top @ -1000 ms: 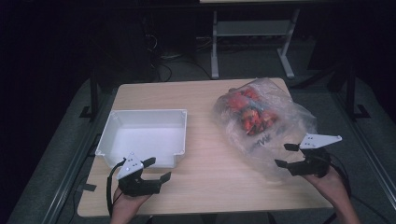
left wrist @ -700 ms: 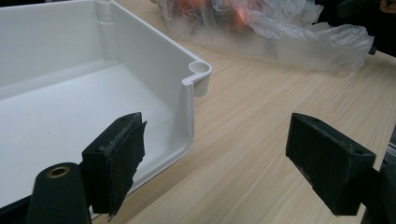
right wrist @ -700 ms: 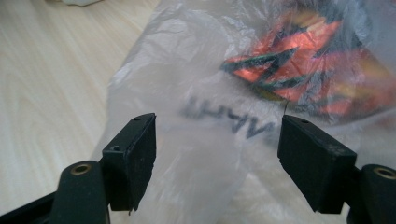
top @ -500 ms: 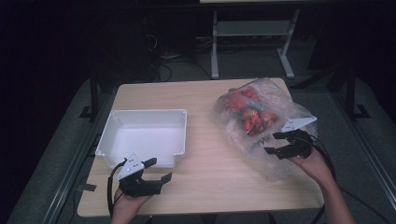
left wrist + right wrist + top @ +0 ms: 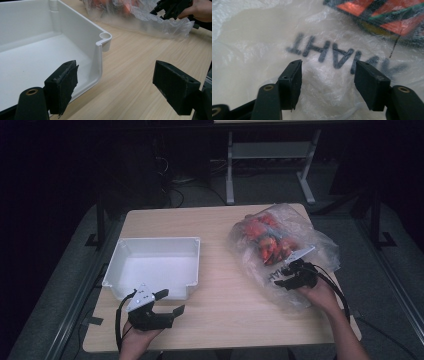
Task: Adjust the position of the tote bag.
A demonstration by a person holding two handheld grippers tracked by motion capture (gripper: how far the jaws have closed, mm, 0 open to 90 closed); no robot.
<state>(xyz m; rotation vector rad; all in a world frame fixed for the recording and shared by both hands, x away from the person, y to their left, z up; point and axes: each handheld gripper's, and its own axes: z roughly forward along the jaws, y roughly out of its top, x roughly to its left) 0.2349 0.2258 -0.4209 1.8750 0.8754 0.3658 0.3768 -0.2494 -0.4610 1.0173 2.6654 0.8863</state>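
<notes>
High view. A clear plastic bag (image 5: 285,252) holding red packets (image 5: 267,240) lies on the wooden table (image 5: 220,295) at 3 o'clock from the table's middle. A white tray (image 5: 155,267) stands at 9 o'clock, and its floor is bare. No packet has been moved across; by this reading the work is at its first step, with taking hold of the bag, opening it and any transfer all left to do. The right gripper (image 5: 282,276) is laid on the near flank of the bag, at 6 o'clock from the packets, with the forearm entering from the bottom right corner. The left gripper (image 5: 167,302) rests on the table just beside the tray's near wall, its jaws pointed toward 2 o'clock.

Left gripper view. The left gripper's jaws are spread wide with nothing between them. The tray's corner post (image 5: 106,41) is seen at 12 o'clock; the bag (image 5: 160,22) and the other hand (image 5: 200,10) lie at 1 o'clock.

Right gripper view. The right gripper's jaws have just been closing, yet a gap remains. A raised fold of film (image 5: 327,82) stands between them, below the mirrored lettering (image 5: 342,53). The fold is not yet pinched. Packets (image 5: 392,15) are seen through the film at 1 o'clock.
</notes>
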